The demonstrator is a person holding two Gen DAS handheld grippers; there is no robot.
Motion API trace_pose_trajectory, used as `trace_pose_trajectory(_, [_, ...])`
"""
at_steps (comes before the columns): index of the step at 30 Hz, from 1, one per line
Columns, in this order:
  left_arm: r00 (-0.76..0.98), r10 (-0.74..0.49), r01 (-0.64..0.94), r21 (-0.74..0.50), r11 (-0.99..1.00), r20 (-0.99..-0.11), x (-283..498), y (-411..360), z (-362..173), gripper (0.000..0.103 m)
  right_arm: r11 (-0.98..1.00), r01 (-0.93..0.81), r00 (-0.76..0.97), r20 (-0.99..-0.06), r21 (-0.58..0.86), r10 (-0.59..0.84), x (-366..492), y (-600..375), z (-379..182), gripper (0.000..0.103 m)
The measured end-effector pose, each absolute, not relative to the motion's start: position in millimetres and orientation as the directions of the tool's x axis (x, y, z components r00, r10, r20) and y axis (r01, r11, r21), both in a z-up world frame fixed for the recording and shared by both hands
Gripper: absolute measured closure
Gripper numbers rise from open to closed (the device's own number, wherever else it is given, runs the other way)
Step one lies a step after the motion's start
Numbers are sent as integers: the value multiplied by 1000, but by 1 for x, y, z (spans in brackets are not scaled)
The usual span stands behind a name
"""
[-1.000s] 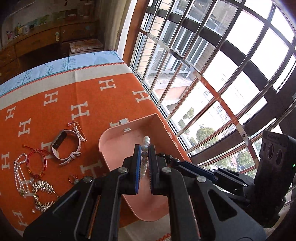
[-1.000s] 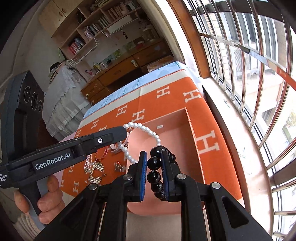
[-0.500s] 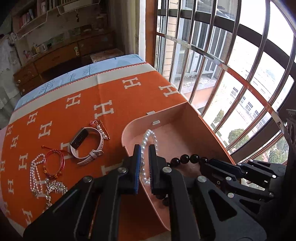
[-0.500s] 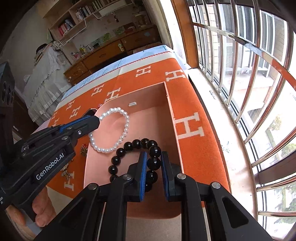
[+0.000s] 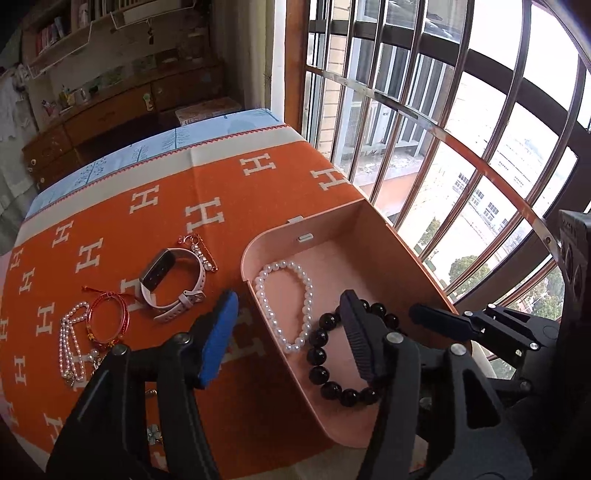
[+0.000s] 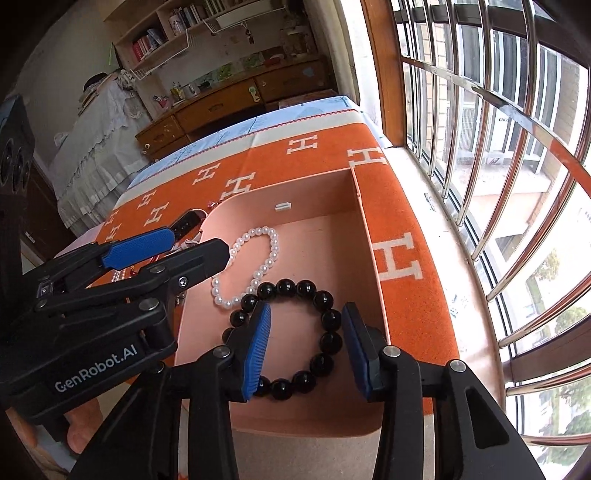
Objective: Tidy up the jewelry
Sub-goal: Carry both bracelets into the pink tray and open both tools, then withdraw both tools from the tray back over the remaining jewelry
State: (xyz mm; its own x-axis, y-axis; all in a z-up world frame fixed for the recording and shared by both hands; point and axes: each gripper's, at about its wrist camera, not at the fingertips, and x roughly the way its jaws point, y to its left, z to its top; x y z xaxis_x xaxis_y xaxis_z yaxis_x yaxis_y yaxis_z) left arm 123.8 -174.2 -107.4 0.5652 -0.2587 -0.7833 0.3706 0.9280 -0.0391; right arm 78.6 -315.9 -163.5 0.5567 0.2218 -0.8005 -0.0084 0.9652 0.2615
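Barred window [image 6: 498,155] at right, bright with daylight; buildings and trees beyond. Wooden drawer cabinet [image 6: 229,107] against far wall, cluttered on top. Bookshelves [image 6: 166,33] above. White lace-edged cloth [image 6: 96,125] draped over furniture at left. Orange patterned cloth [image 5: 122,206] covering the surface.

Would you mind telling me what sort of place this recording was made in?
Most likely a lived-in room at home: wall shelves of books, a long wooden sideboard and a barred window beside a table under an orange cloth.
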Motion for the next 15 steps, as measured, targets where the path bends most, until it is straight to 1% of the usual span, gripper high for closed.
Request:
trace_pose_trajectory(7, [574,-257,362,-41,931,-778,112,-163,-107,48,962,-11,544,-805,273,235,78,-313,-166,61])
trace_pose_trajectory(15, [567,-261,321,-83,944,-782,105,-142,-109,48,961,-3,537,-810,275,234,75,-310,-168,61])
